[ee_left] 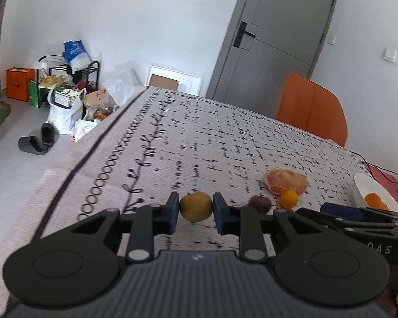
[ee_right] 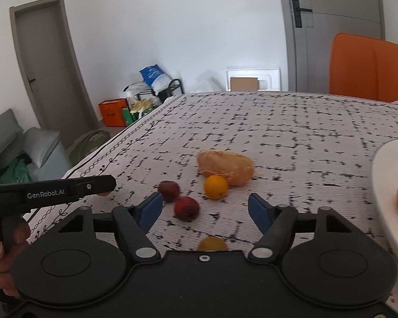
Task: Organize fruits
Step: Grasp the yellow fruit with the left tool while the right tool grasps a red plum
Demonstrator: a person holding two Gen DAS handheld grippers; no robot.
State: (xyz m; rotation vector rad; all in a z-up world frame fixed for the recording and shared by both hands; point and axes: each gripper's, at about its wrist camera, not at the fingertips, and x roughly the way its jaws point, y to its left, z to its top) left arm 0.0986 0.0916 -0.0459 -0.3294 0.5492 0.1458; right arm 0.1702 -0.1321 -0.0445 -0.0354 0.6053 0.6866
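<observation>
Your left gripper [ee_left: 195, 213] is clamped on a yellow-brown pear-like fruit [ee_left: 195, 206], both blue pads [ee_left: 173, 212] pressed against its sides just above the patterned tablecloth [ee_left: 199, 145]. At about two o'clock from that fruit in the left wrist view sits a dark reddish-brown fruit [ee_left: 260, 203], then a small orange [ee_left: 288, 199] touching a peeled citrus [ee_left: 286, 181] behind it. Farther right at three o'clock, the white plate [ee_left: 368, 188] holds an orange fruit [ee_left: 374, 200], and your right gripper's blue finger shows just below its rim. In the right wrist view, your right gripper [ee_right: 205, 209] is spread wide and holds nothing. Two dark red fruits lie between its fingers: one [ee_right: 168, 190] near the left pad and another [ee_right: 186, 208] just beside it. At twelve o'clock sits the small orange [ee_right: 216, 186] against the peeled citrus [ee_right: 225, 167]. A yellow-orange fruit [ee_right: 212, 243] peeks out at six o'clock, half hidden by the gripper body. An orange chair [ee_right: 368, 71] stands at the table's far edge.
</observation>
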